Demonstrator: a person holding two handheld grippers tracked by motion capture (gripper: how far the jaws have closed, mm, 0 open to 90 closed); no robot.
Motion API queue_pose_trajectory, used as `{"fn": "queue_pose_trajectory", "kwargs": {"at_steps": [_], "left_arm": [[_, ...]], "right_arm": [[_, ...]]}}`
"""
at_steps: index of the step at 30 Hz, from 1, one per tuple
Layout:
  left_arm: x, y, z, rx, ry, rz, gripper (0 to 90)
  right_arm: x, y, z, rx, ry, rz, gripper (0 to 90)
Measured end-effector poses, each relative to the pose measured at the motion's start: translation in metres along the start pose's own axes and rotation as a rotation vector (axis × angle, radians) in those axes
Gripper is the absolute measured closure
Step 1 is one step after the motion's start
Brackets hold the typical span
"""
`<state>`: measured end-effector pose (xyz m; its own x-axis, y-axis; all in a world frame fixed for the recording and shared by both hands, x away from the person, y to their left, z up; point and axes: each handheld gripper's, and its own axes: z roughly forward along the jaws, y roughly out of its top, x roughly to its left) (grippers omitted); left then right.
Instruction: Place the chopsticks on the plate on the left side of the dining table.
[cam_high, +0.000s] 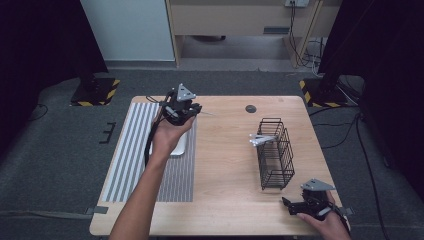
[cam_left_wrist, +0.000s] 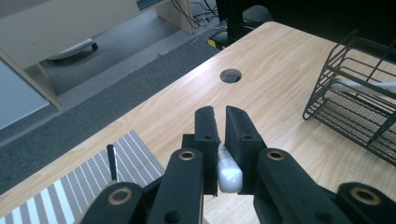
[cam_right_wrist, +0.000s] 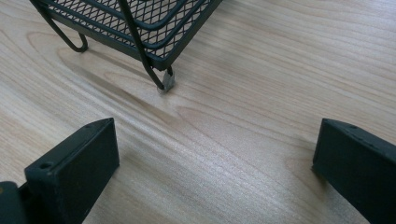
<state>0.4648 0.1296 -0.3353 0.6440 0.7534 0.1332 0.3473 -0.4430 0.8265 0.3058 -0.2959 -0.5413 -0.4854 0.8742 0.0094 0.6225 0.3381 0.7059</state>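
Step in hand: carry the white utensil from the striped mat to the wire basket, where similar white pieces already rest.
Left hand-held gripper: clamped on the utensil's handle, raised above the mat's far edge.
Utensil position: pinched between the 2 jaws, its thin end jutting toward the basket.
Right hand-held gripper: jaws wide apart, nothing in them, resting on the desk near the basket's near corner.
Technique: keep the grip firm, approach above the rim, lower the tip inside before releasing.
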Motion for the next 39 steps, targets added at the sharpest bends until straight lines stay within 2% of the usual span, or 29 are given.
{"fn": "queue_pose_trajectory", "kwargs": {"at_steps": [6, 10, 13, 17, 27, 39], "left_arm": [[-0.004, -0.007, 0.003, 0.003, -0.006, 0.016, 83.2], [0.001, -0.018, 0.004, 0.019, -0.002, 0.009, 83.2], [0.007, -0.027, 0.007, 0.022, 0.000, -0.017, 83.2], [0.008, -0.033, 0.008, 0.031, 0.004, -0.017, 83.2], [0.022, -0.053, 0.001, 0.037, 0.022, -0.055, 83.2], [0.031, -0.067, -0.004, 0.030, 0.025, -0.084, 83.2]], "right_arm": [[0.000, 0.000, 0.000, 0.000, -0.002, 0.001, 0.3], [0.000, 0.000, 0.000, 0.000, -0.004, 0.000, 0.3], [0.000, 0.000, 0.000, 0.001, -0.002, 0.003, 0.3], [0.001, 0.000, 0.000, 0.001, -0.004, 0.004, 0.3], [0.001, 0.000, 0.000, 0.003, -0.004, 0.004, 0.4], [0.001, 0.000, 0.000, 0.001, -0.005, 0.005, 0.4]]}}
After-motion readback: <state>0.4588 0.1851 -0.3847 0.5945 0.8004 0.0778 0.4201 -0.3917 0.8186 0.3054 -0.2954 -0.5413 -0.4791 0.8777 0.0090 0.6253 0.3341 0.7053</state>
